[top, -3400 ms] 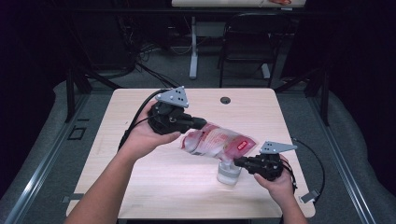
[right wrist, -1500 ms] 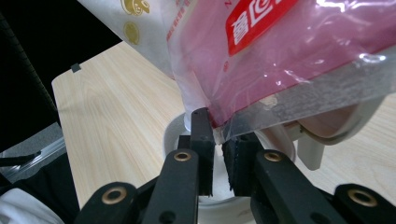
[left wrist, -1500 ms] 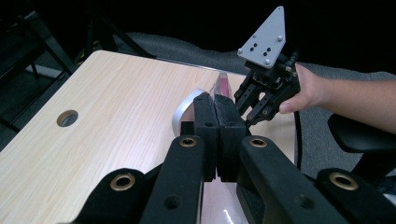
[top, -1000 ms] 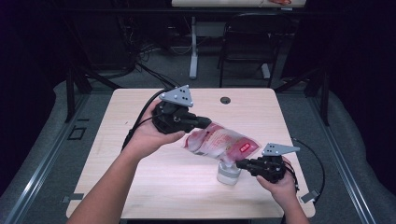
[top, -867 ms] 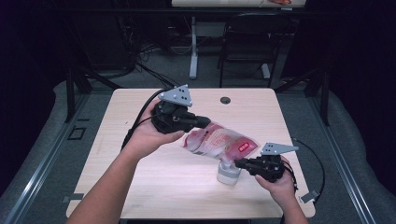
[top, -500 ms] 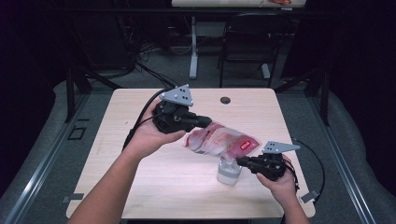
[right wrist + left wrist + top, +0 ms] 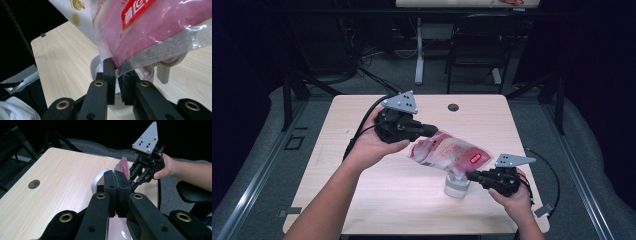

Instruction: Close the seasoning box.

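Observation:
A red and clear plastic pouch [image 7: 449,152] hangs slanted over the table, held at both ends. My left gripper [image 7: 432,132] is shut on its upper end; in the left gripper view the jaws [image 7: 115,192] press flat together with pink film [image 7: 124,165] beyond them. My right gripper [image 7: 471,176] pinches the pouch's lower corner, and its jaws have just closed a little further on it. In the right gripper view that corner [image 7: 125,67] sits between the pads [image 7: 117,75], right above a white cup [image 7: 96,66]. The cup [image 7: 457,186] stands on the table under the pouch's low end.
The light wooden table [image 7: 362,200] has a round cable hole [image 7: 453,107] near its far edge. A dark chair [image 7: 477,55] and a desk leg stand beyond it. Cables trail from both grippers. The table's left half is bare wood.

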The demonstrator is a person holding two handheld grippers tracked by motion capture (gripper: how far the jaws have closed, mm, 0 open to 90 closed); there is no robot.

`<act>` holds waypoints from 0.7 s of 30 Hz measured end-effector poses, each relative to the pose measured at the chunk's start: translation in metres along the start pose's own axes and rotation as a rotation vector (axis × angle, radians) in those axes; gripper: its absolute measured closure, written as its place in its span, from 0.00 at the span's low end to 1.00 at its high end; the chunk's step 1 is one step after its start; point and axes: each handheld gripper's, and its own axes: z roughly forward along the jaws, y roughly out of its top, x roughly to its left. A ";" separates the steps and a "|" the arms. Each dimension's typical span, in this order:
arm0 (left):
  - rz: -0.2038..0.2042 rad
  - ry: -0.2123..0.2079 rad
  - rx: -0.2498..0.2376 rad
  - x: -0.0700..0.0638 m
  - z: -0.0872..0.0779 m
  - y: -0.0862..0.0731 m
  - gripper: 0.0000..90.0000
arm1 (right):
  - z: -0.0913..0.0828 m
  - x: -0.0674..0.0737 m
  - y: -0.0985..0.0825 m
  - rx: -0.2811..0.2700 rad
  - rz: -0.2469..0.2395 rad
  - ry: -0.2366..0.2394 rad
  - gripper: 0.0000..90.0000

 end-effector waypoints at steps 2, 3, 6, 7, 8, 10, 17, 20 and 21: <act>0.002 0.005 0.000 0.000 -0.001 0.000 1.00 | 0.002 0.000 0.001 0.002 -0.002 0.001 0.94; 0.000 0.004 0.000 0.000 -0.001 0.000 1.00 | 0.003 0.001 0.001 0.001 0.000 -0.002 0.94; -0.001 0.007 -0.003 0.000 -0.002 0.000 1.00 | 0.006 0.000 0.003 0.000 0.001 -0.007 0.94; -0.003 0.008 -0.005 0.000 -0.002 0.000 1.00 | 0.007 0.000 0.003 -0.001 0.002 -0.011 0.94; -0.006 0.010 -0.009 0.000 -0.002 -0.001 1.00 | 0.007 -0.001 0.004 -0.002 0.003 -0.014 0.94; -0.007 0.011 -0.007 0.000 -0.002 -0.001 1.00 | 0.009 -0.002 0.005 -0.005 0.007 -0.021 0.93; -0.011 0.010 -0.002 0.002 -0.003 -0.004 1.00 | 0.008 -0.003 0.005 -0.009 0.009 -0.029 0.93; -0.017 0.017 -0.004 0.003 -0.005 -0.007 1.00 | 0.007 -0.003 0.005 -0.010 0.010 -0.028 0.94; -0.017 0.019 -0.006 0.003 -0.005 -0.008 1.00 | 0.007 -0.003 0.005 -0.008 0.009 -0.029 0.94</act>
